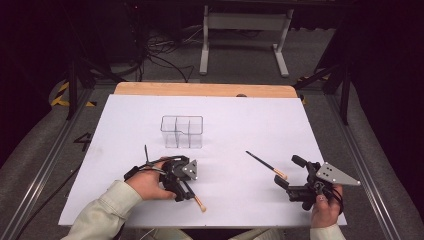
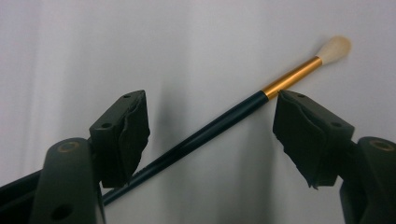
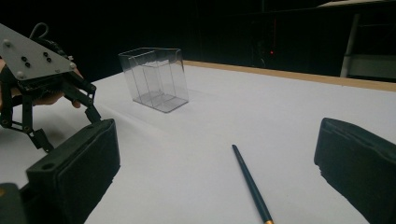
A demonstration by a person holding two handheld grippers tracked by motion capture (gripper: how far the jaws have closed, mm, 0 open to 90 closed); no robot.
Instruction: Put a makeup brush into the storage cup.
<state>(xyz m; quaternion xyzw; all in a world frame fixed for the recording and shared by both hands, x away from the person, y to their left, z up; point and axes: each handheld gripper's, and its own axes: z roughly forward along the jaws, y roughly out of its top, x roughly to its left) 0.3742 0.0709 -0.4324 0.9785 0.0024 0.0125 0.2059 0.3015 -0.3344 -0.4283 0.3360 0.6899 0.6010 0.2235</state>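
A thin brush with a dark handle, gold ferrule and pale tip (image 2: pixel 224 123) lies on the white table sheet (image 1: pixel 235 125). My left gripper (image 2: pixel 210 135) points down over it, jaws open, with the handle running slantwise between the pads. From above, that brush's tip (image 1: pixel 200 204) pokes out below the left gripper (image 1: pixel 184 192) near the front edge. A second dark-handled brush (image 1: pixel 265 164) lies at the right. My right gripper (image 1: pixel 289 171) rests just beyond that brush's tip end, open and holding nothing. The right gripper view shows this brush's handle (image 3: pixel 250 184) between its wide jaws.
A clear plastic organiser with several compartments (image 1: pixel 182 131) stands upright in the middle of the sheet, also seen in the right gripper view (image 3: pixel 154 79). The wooden table edge (image 1: pixel 205 90) runs along the back. Metal rails flank both sides.
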